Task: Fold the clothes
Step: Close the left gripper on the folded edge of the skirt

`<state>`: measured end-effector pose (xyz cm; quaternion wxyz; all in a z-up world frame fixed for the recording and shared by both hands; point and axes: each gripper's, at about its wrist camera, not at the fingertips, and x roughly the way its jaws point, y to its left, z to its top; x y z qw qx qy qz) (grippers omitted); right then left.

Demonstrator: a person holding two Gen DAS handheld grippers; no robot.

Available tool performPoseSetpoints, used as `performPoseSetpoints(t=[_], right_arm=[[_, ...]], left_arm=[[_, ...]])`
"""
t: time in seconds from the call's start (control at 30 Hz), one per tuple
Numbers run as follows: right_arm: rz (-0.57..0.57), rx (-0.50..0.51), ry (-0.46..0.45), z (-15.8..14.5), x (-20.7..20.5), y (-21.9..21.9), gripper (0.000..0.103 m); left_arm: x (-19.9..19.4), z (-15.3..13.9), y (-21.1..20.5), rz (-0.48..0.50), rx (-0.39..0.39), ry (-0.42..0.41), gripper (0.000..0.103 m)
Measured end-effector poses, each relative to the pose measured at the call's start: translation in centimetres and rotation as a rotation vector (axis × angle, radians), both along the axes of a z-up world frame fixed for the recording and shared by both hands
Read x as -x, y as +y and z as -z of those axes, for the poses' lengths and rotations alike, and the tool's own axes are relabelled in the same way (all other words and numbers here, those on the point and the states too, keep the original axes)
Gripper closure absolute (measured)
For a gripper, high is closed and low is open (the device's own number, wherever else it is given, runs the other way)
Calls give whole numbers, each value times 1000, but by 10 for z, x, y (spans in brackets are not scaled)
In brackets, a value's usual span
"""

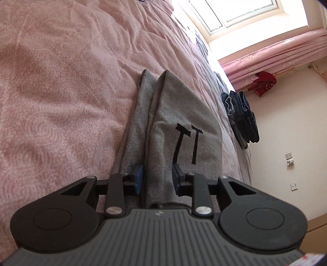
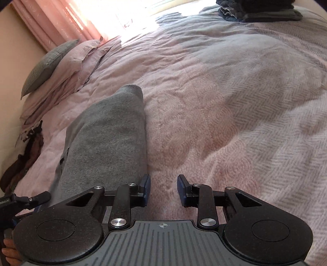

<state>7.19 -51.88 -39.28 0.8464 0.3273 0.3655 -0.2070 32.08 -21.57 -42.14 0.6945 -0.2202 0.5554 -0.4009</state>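
Observation:
A grey garment with black "TT" lettering lies folded lengthwise on the pink bedspread. My left gripper is shut on its near end, and a thick fold of grey cloth fills the gap between the blue pads. In the right wrist view the same grey garment stretches away as a long roll-like fold. My right gripper stands open just to its right, with only the bedspread beneath the gap. Its left fingertip sits at the garment's edge.
A stack of folded dark jeans sits at the bed's far edge. Pillows and a heap of dark clothes lie at the left. Part of the other gripper and a hand show bottom left. Pink curtains hang by the window.

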Motion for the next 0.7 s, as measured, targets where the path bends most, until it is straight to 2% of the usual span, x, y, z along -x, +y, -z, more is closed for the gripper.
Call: performPoseSetpoints(t=[0.07,0.1,0.2,0.3,0.4,0.53,0.6,0.67,0.7], right_arm=[[-12,34,31,5,-11,3,76],[-16,47,44,6,-15,5,76],[-37,112,75,5,-21,14,77],[-63,180,94,1,-26,25,81],[-97,247,111,0,-34,37,86],[-142,314,136,3,-43,49,97],[-162,346,151,5,-48,54,99],[-171,372,168,8,-51,57,99],[-168,372,171,10,-51,57,99]], left_arm=[[1,-1,-3,3,-1,-20,81],[3,-4,-4,4,-6,-49,91],[19,-25,4,-4,2,-223,100],[27,-42,18,-25,32,-308,101],[32,-39,18,-14,-28,-349,101],[39,-35,24,-15,-29,-377,101],[42,-32,21,4,-66,-385,100],[38,-18,15,27,-102,-322,94],[33,-11,17,16,-87,-284,93]])
